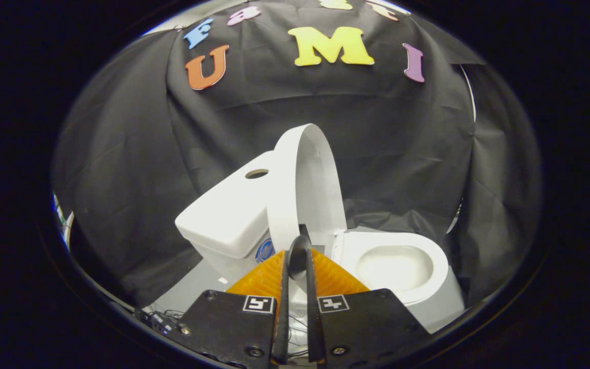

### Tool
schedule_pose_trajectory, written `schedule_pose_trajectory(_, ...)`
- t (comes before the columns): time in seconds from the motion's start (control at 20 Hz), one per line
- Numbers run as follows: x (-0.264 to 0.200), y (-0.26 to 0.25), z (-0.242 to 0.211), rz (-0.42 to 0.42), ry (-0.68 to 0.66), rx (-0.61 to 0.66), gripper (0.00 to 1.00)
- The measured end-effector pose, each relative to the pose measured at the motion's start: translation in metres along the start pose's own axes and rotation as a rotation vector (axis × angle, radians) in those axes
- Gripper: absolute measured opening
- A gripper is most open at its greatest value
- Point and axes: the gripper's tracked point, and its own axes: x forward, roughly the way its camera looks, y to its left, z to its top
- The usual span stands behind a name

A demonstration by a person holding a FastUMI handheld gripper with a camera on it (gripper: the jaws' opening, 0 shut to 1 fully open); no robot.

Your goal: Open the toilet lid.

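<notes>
The toilet lid (300,189) was seen raised upright against the tank (226,215), with the bowl (397,266) left uncovered beside it. The gripper (297,256) was held just before the lid's lower edge, its jaws pressed nearly together, pinching nothing.

Booth wall (136,154): black cloth, creased and hung in loose folds, draped across the whole back and both sides. Floor (187,294): pale grey surface, a small strip showing at the foot of the cloth. Cables (164,318): a small tangle lying on the floor at the near edge. Lighting: dim overall, cloth darker toward the sides
</notes>
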Motion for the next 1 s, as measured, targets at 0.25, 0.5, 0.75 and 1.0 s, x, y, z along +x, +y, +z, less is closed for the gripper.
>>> schedule_pose_trajectory(0.25, 0.003, 0.013, -0.003, 0.024, -0.003, -0.03, 0.18)
schedule_pose_trajectory(0.5, 0.003, 0.019, -0.003, 0.018, -0.005, -0.076, 0.18)
schedule_pose_trajectory(0.75, 0.003, 0.014, -0.001, 0.015, -0.032, -0.083, 0.18)
schedule_pose_trajectory(1.0, -0.002, 0.016, 0.005, 0.007, -0.053, -0.11, 0.18)
